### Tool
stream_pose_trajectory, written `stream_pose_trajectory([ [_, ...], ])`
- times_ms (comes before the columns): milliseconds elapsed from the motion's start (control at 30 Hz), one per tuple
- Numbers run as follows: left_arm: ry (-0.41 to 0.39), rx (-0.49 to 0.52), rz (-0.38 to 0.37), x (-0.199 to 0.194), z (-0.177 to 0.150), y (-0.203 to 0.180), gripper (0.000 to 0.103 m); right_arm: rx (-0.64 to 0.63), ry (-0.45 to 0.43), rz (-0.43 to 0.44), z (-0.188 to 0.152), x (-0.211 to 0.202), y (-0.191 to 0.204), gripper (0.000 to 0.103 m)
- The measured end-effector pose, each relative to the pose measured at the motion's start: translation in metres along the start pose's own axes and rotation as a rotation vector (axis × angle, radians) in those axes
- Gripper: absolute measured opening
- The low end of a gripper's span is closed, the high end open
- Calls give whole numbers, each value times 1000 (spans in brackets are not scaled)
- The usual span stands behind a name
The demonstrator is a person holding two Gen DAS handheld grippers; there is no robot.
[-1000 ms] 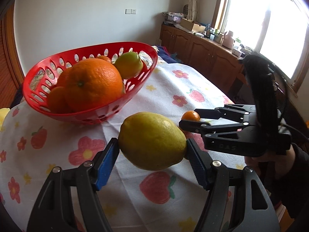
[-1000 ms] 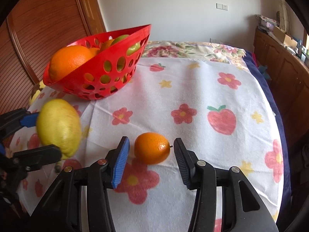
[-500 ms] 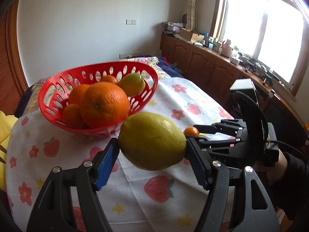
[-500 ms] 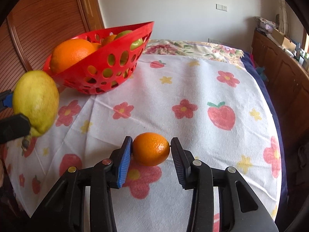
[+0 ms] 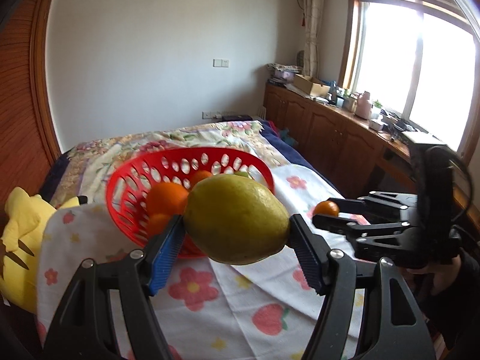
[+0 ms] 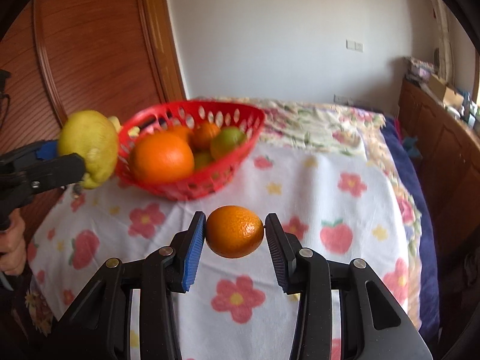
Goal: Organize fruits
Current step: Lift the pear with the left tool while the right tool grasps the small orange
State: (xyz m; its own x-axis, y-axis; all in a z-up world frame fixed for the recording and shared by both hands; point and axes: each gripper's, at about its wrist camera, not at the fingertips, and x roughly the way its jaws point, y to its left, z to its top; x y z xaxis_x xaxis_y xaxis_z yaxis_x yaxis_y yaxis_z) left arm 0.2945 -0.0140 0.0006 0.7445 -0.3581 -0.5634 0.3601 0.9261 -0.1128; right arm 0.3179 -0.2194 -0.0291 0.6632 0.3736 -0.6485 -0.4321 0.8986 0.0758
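left tool [image 5: 237,240] — black frame, silver screws | fingers [image 5: 166,250] — one blue pad, one black

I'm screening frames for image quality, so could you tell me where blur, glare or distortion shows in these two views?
Left wrist view: the window is blown out white, edges curve from fisheye, and the lemon is sharp. Right wrist view: the red basket and background are motion-smeared, while the small orange stays crisp.
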Motion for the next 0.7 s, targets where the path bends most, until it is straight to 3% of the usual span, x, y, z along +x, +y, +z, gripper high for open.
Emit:
stream_pose_trajectory([
  [300, -16, -17, 57, 14, 19, 36, 70, -65, -39, 20, 45, 14, 7, 41],
  [700, 4, -23, 76, 48, 32, 68, 70, -100, 2, 35, 84, 79, 6, 41],
])
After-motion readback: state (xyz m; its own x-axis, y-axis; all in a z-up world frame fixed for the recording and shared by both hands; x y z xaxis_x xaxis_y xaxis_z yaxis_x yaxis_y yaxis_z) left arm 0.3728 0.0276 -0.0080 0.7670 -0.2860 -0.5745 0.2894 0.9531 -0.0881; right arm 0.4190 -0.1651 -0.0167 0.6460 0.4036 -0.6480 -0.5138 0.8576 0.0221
